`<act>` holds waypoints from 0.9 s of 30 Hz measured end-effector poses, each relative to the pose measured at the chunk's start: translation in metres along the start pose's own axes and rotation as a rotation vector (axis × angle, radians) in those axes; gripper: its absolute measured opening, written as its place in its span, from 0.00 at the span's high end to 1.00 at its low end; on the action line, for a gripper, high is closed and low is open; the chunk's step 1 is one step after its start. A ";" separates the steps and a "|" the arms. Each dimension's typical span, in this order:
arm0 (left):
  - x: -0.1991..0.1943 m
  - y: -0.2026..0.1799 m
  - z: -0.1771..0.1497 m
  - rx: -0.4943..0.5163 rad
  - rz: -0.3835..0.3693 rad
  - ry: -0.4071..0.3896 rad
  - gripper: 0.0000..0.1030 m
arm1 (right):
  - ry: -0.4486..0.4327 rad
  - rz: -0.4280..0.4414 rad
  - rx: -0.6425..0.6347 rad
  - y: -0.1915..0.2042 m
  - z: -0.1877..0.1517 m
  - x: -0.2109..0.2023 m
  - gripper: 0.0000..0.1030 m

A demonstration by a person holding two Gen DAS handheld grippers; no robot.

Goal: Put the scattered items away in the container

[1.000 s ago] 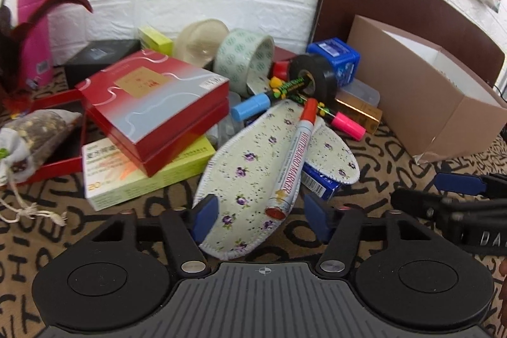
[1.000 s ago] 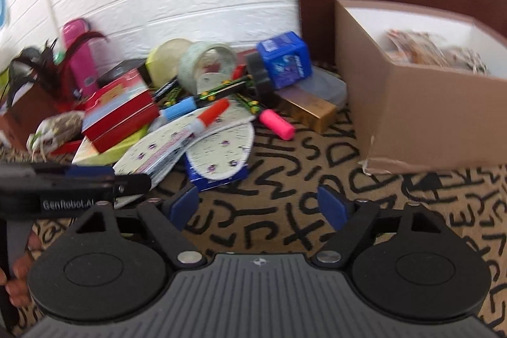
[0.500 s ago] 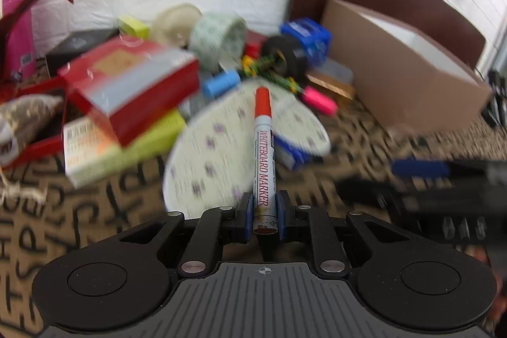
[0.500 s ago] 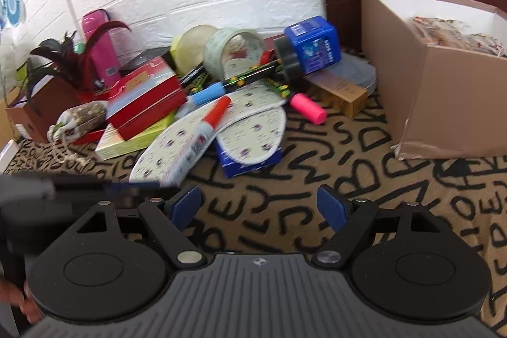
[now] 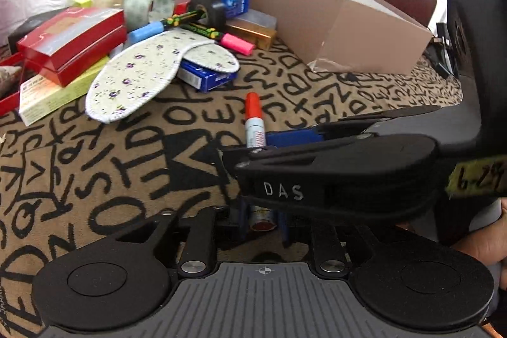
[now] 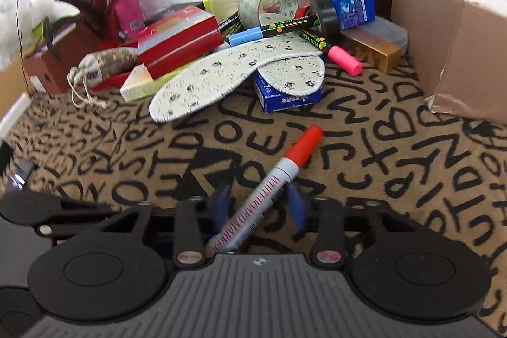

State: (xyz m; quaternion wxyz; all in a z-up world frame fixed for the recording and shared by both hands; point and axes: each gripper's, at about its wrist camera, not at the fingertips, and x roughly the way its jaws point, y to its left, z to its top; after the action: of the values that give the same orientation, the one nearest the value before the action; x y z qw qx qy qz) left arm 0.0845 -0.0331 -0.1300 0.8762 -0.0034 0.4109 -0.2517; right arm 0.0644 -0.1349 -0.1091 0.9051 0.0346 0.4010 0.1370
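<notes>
Lettered cloth (image 6: 396, 154), marker (image 6: 279, 176) between closing jaws

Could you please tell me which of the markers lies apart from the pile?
The red-capped whiteboard marker, alone on the patterned cloth between both grippers' fingers; the blue-capped and pink-capped ones lie in the pile.

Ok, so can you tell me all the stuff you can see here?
whiteboard marker: one, red cap, grey body, between both grippers' fingers
insoles: two, white with purple flowers, front of the pile
cardboard box: one, brown, far right
tape rolls: two, one pale patterned, one black, back of the pile
red box: one, left of the pile
blue tub: one, beside the black tape
capped pens: two, one with a pink cap, one with a blue cap, behind the insoles
cloth: one, tan with black letters, under everything
left gripper: black, jaws opening around the marker's tail
right gripper: black, jaws closing around the marker, not yet pressing
</notes>
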 end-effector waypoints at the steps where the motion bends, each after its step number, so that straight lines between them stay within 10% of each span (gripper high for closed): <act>1: 0.000 -0.001 0.000 -0.015 -0.015 -0.003 0.43 | 0.003 0.004 0.006 -0.001 0.000 -0.001 0.62; 7: 0.005 -0.008 -0.002 -0.016 0.003 -0.024 0.36 | 0.014 -0.030 0.006 -0.001 0.003 0.004 0.64; 12: 0.002 0.000 -0.002 -0.026 0.014 -0.013 0.80 | 0.015 -0.036 -0.003 0.002 0.002 0.003 0.67; 19: 0.002 0.000 -0.005 -0.053 -0.002 -0.026 0.69 | 0.025 -0.006 0.019 0.002 -0.007 -0.006 0.68; 27: -0.005 -0.010 -0.004 -0.044 -0.012 -0.030 0.84 | -0.003 0.035 0.116 -0.009 -0.011 -0.018 0.75</act>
State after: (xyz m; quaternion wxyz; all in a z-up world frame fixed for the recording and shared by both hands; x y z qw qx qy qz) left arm 0.0745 -0.0384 -0.1275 0.8806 -0.0289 0.4029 -0.2479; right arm 0.0475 -0.1493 -0.1053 0.8997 0.0940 0.4062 0.1293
